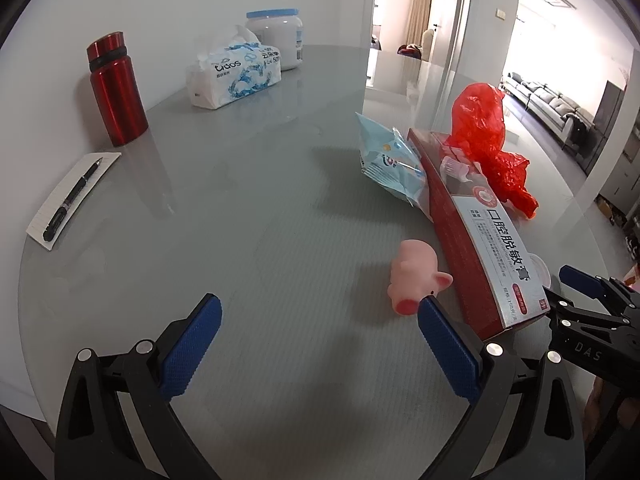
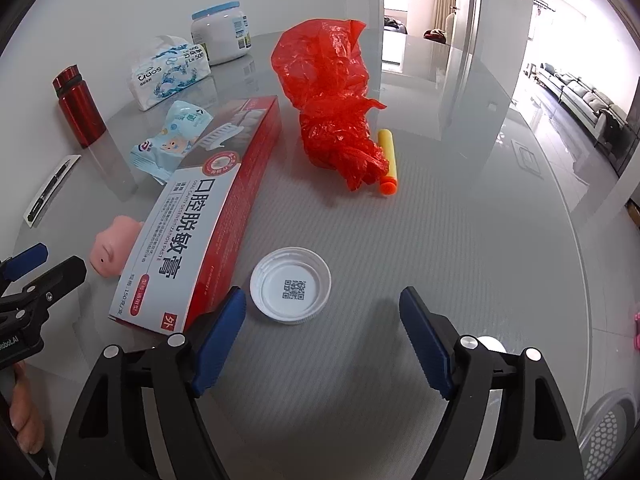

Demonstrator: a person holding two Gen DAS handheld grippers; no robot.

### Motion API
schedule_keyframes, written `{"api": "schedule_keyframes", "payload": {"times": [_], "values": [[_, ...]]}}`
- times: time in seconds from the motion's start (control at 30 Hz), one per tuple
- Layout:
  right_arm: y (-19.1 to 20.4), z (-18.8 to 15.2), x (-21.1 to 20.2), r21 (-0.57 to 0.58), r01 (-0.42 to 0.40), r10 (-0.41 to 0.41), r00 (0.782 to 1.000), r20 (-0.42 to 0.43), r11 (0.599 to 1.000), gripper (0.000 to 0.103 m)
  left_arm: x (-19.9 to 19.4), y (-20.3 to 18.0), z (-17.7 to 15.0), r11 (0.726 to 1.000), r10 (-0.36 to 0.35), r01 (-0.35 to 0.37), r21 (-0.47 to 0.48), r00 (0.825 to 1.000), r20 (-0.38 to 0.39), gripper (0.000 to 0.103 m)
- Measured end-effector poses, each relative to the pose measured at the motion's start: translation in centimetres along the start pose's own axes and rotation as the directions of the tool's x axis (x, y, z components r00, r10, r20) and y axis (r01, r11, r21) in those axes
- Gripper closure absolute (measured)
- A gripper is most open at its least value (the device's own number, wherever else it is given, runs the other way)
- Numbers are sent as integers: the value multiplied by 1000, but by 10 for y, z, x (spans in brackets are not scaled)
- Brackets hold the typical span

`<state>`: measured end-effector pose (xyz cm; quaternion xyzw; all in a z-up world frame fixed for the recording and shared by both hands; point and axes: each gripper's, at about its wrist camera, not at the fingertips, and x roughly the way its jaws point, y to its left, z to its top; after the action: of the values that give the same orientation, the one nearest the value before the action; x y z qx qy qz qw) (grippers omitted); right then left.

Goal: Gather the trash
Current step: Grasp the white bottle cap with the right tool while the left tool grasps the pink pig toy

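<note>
A crumpled red plastic bag [image 2: 332, 104] lies mid-table; it also shows in the left wrist view [image 1: 486, 136]. A long red and white toothpaste box [image 2: 204, 216] [image 1: 476, 240] lies beside it, with a light blue snack wrapper [image 2: 172, 140] [image 1: 392, 160] at its far end. A white lid [image 2: 291, 290] lies upside down just ahead of my right gripper [image 2: 322, 316], which is open and empty. My left gripper [image 1: 320, 320] is open and empty, its right finger beside a pink pig toy [image 1: 416, 276] [image 2: 112, 252]. A yellow and orange foam dart [image 2: 388, 160] lies behind the bag.
A red flask [image 1: 116, 88], a tissue pack [image 1: 234, 68], a white jar with a blue lid [image 1: 280, 38] and a notepad with a pen [image 1: 72, 196] stand along the wall side of the round grey table [image 1: 240, 220]. A mesh bin [image 2: 608, 436] shows at lower right.
</note>
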<state>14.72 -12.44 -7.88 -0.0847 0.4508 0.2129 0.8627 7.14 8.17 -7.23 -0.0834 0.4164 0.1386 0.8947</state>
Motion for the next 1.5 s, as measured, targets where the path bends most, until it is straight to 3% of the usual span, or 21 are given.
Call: {"api": "schedule_keyframes", "payload": {"times": [0.27,0.63,1.03,1.23,1.3,1.37,1.5], "values": [[6,0,-2,-40,-10,11,1000,24,999,64,1,-4,-2,1000,-22,22,1,1000,-11,6],[-20,-17,-19,85,-56,52,997,50,995,64,8,-15,-1,999,-45,45,12,999,-28,6],[-27,-22,-25,122,-63,57,997,53,991,64,27,-28,10,999,-41,42,26,998,-42,9],[-27,-25,-25,122,-65,60,997,48,990,64,29,-30,10,997,-70,71,34,996,-46,46],[-26,-25,-26,122,-66,61,997,48,990,64,27,-31,9,994,-102,103,37,994,-48,64],[-26,-26,-26,122,-68,62,997,49,990,64,26,-32,8,992,-119,121,39,992,-51,73],[-24,-28,-30,121,-70,64,996,54,990,64,21,-31,5,993,-113,115,39,992,-51,73]]}}
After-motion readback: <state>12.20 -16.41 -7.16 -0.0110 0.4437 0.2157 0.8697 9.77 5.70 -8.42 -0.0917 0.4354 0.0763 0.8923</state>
